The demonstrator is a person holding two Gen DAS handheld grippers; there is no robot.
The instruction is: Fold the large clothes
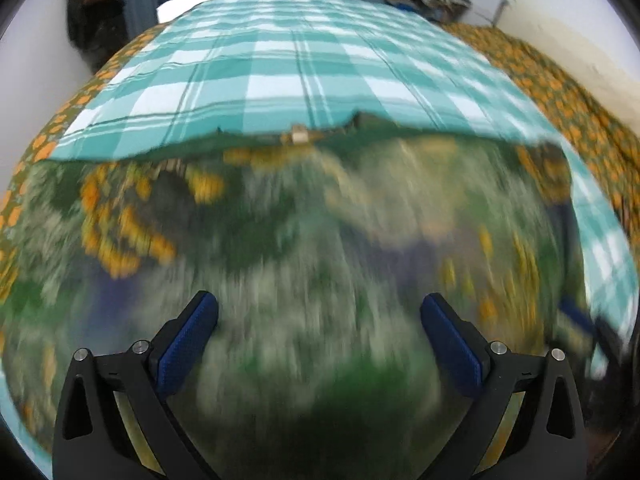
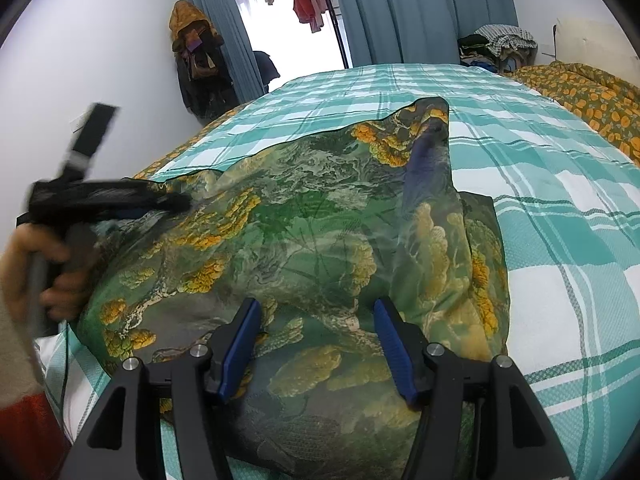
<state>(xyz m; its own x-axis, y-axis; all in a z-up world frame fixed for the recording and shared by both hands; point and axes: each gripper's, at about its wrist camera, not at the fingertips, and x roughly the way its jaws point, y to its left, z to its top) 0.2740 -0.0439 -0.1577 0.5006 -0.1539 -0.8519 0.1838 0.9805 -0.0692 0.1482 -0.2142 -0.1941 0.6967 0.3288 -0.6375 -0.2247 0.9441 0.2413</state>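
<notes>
Right gripper [image 2: 316, 316] stood open over the near part of the green patterned garment [image 2: 304, 240], nothing between its fingers. Left gripper [image 1: 319, 312] was also spread wide, its view of the cloth smeared by blur. Garment lay partly folded on the teal checked bedsheet [image 2: 560, 184]; an orange-flowered quilt [image 2: 592, 96] lay beyond at right.
</notes>
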